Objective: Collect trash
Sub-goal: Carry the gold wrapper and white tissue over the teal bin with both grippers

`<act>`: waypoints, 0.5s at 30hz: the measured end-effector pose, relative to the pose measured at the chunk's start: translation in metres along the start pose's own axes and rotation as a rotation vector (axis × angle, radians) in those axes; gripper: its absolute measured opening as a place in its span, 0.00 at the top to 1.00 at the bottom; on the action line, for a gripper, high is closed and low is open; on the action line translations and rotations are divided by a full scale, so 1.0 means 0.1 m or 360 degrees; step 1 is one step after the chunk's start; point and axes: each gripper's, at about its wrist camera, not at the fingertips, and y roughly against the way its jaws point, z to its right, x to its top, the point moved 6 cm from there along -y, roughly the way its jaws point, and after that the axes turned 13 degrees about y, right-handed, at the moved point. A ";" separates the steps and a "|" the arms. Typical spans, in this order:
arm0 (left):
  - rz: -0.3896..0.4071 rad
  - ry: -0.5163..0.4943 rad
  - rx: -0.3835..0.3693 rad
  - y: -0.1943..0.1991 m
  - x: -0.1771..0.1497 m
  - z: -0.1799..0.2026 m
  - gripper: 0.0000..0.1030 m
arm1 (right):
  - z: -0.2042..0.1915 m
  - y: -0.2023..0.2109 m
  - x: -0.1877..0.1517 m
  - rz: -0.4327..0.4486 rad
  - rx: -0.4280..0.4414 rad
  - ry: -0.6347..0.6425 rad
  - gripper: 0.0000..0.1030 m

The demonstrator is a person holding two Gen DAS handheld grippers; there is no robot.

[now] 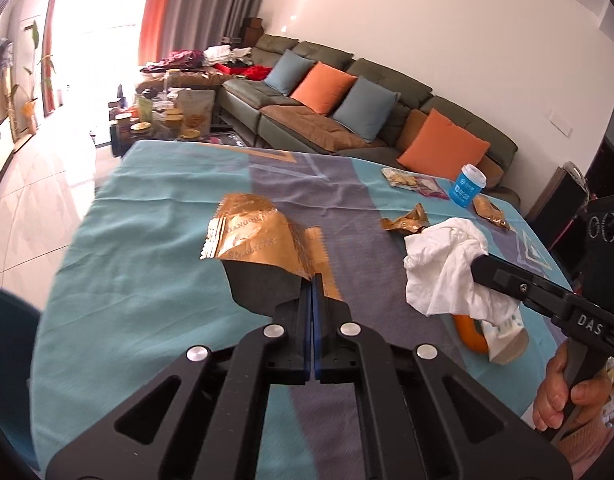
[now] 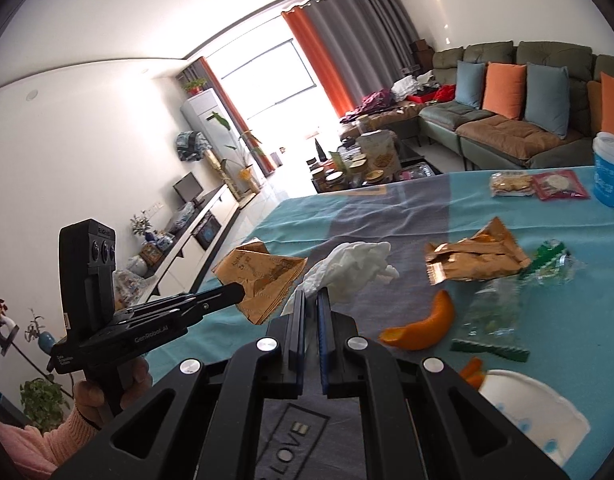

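So, progress: the clearing looked only partly done, judged from how much litter lay loose on the table.
Left gripper [image 1: 313, 280]: clamped on a gold foil wrapper [image 1: 251, 232], which fanned out beyond its tips, clear of the cloth.
Right gripper [image 2: 311, 300]: pinched on a crumpled white tissue [image 2: 347, 268], bunched just ahead of its tips.
In hand: two pieces of trash, one per gripper; neither had reached a bin, and no bin showed in either view.
Left to collect, ahead and right of the right gripper: a torn gold packet [image 2: 479, 256], a green-and-clear wrapper [image 2: 555, 260], a clear plastic bag with a green strip [image 2: 493, 320] and an orange peel [image 2: 423, 326], all flat on the cloth.
Further off from the right gripper: two snack packets [image 2: 539, 186] lay next to a blue cup with a white lid [image 2: 609, 172] near the far edge; whether these counted as trash I could not tell.
Near right of the right gripper: a white dish [image 2: 539, 416], orange scraps just beside it.
Surface: a table under a teal and grey-purple tablecloth [image 1: 155, 240], creased, printed with geometric shapes.
Room: a living room, with a green sofa [image 1: 347, 76] carrying orange and blue cushions beyond the table, a cluttered coffee table [image 2: 367, 168] and grey-and-orange curtains [image 2: 347, 40] at a bright window.
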 end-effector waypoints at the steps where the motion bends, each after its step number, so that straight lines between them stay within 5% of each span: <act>1: 0.0009 0.0016 0.0005 0.06 -0.01 -0.05 0.99 | -0.04 -0.03 0.00 -0.0005 0.0016 0.0010 0.95; 15: 0.0157 0.0172 0.0209 0.93 -0.14 -0.82 0.99 | -0.82 -0.56 0.09 -0.0073 0.0332 0.0165 0.95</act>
